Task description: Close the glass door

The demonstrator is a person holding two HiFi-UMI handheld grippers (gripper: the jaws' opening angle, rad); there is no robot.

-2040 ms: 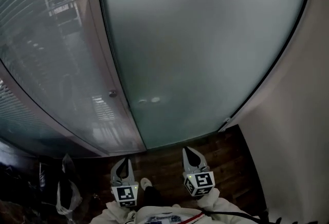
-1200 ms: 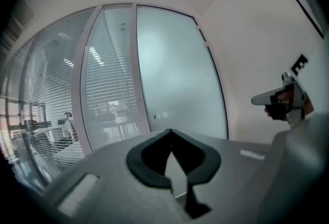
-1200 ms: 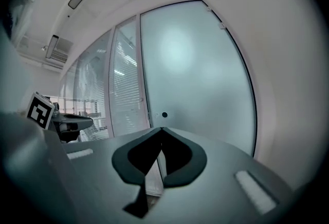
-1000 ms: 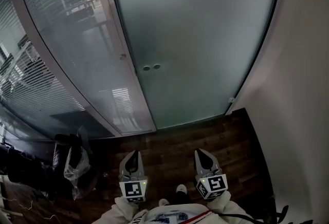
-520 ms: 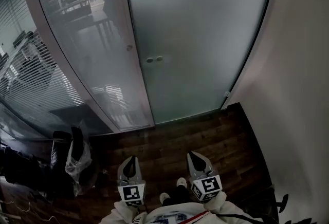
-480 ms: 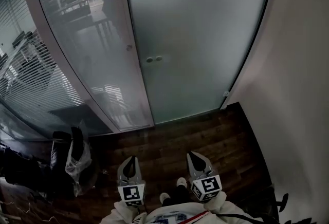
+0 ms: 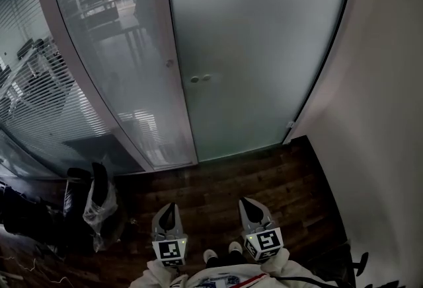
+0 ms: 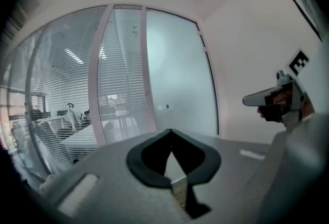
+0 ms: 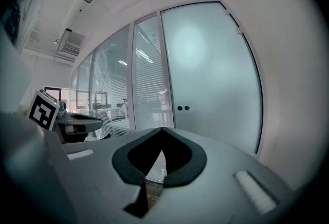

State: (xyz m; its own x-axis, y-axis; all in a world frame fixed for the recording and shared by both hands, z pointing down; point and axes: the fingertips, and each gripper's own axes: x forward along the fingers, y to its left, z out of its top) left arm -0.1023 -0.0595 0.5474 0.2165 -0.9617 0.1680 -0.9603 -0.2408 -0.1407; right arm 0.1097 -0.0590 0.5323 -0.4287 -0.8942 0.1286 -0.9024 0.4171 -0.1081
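The frosted glass door stands upright ahead, its left edge against the pale frame post. It appears in line with the glass partition. Two small round fittings sit near that edge. My left gripper and right gripper hang side by side low over the dark wood floor, well back from the door and touching nothing. Both are shut and hold nothing. The door shows beyond the left gripper in the left gripper view. In the right gripper view, the door lies past the right gripper.
A glass partition with blinds runs off to the left of the door. A white wall closes the right side. A plastic bag and dark items lie on the floor at the left. Dark wood floor separates me from the door.
The view has drawn back from the door, and more floor now lies between it and both grippers. Over the last half second almost nothing has moved.
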